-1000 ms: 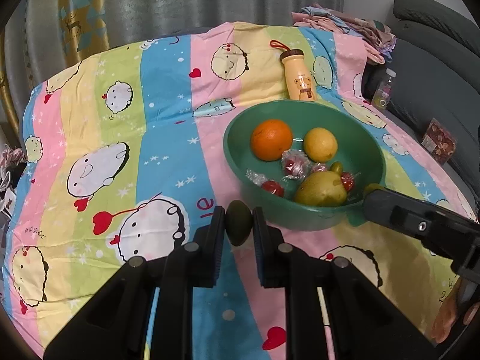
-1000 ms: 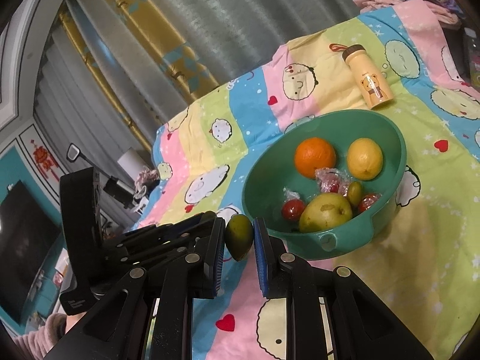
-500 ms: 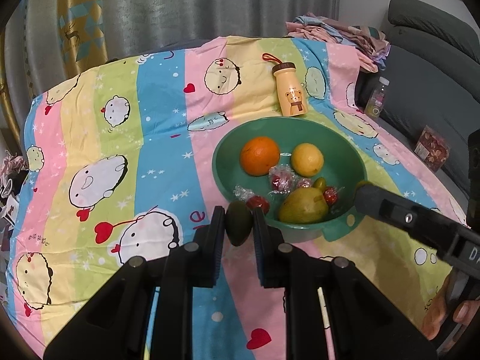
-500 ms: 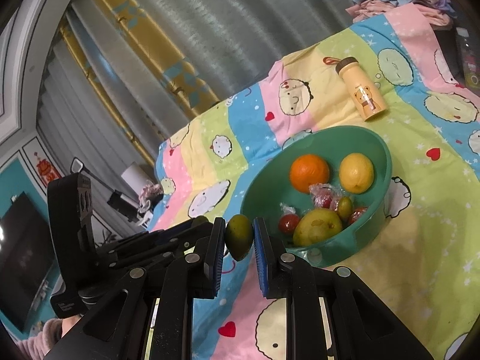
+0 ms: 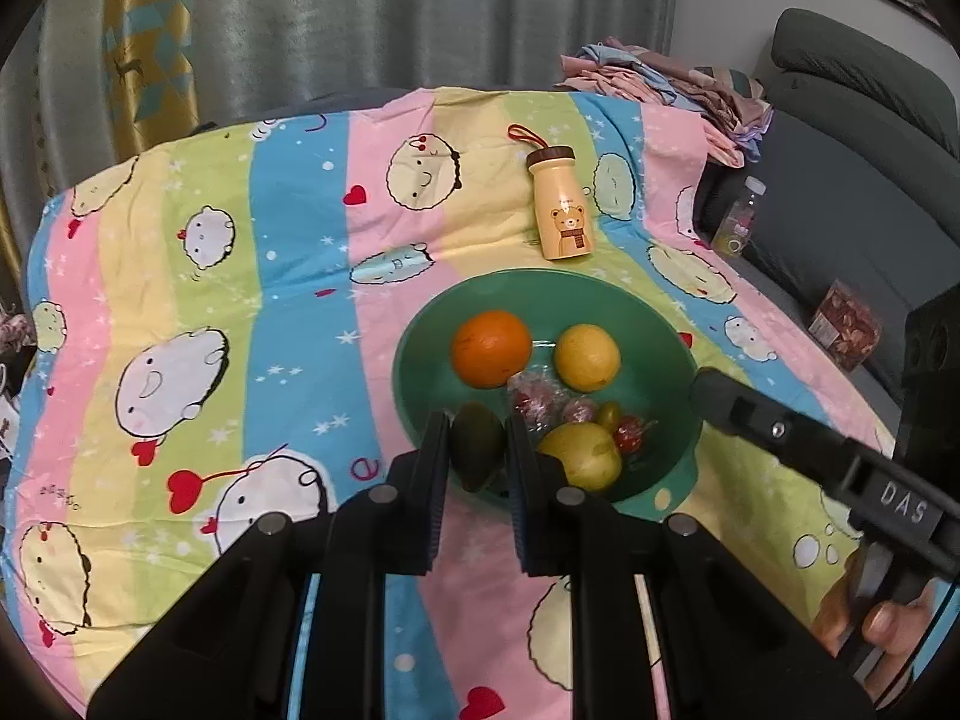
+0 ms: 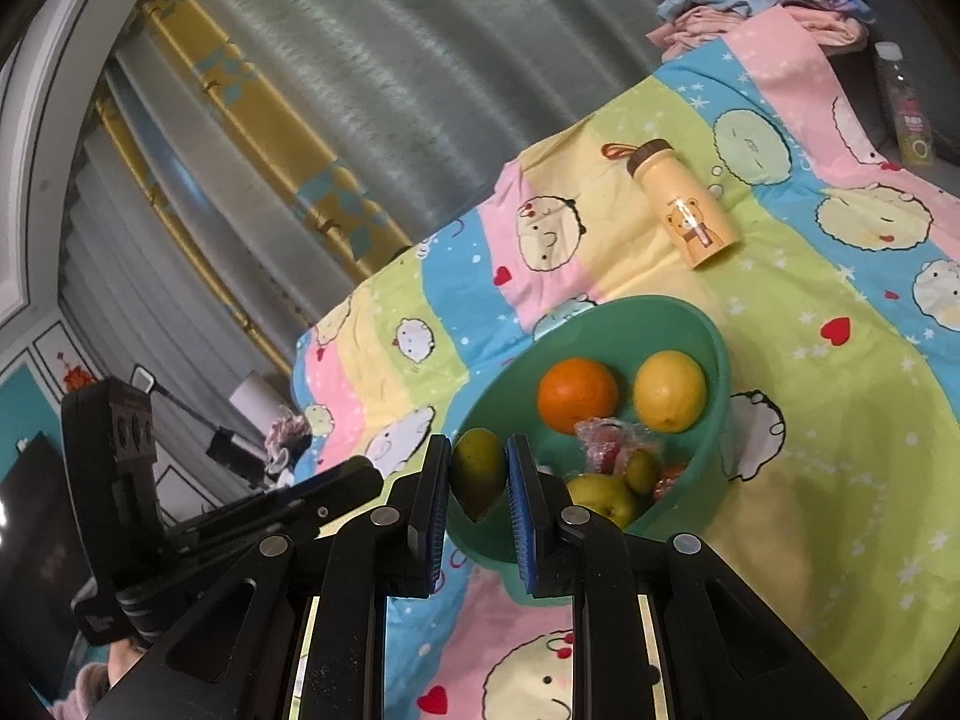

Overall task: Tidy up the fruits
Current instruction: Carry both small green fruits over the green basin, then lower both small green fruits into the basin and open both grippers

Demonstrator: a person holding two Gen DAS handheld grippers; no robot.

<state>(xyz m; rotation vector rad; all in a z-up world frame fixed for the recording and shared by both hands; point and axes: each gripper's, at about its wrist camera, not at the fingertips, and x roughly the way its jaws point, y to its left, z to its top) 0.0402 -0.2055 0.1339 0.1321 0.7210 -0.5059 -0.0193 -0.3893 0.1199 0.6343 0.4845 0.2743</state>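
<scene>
We see the left gripper [image 5: 477, 450] clamped on a dark green fruit [image 5: 477, 447], its two pads pressed flat against the fruit's sides, holding it over the near rim of a green bowl [image 5: 414, 384]. The right gripper [image 6: 478, 474] is likewise closed on a lighter yellow-green fruit [image 6: 477, 471], pinched between blue-edged pads at the bowl's left rim as that camera sees it. Whether either fruit touches the bowl we cannot tell.

Inside the bowl lie an orange [image 5: 491, 348] and a lemon [image 5: 587, 357] side by side toward the far wall, with a yellow-green pear [image 5: 585, 459] nearer us, a small green fruit [image 5: 609, 415] just behind it, and several red pieces in clear wrappers [image 5: 540, 402] between them.

The bowl sits on a striped cartoon-print cloth [image 5: 240, 312] in pink, blue, yellow and green. Beyond the bowl, a yellow bottle with a bear picture [image 5: 561, 210] stands apart from it on the cloth. Grey curtains [image 5: 420, 18] with a gold panel hang behind; a dark sofa [image 5: 852, 180] stands at the right, with folded laundry [image 5: 660, 78] piled at the cloth's far corner. A person's fingers [image 5: 882, 618] grip the right tool's handle at the lower right.
</scene>
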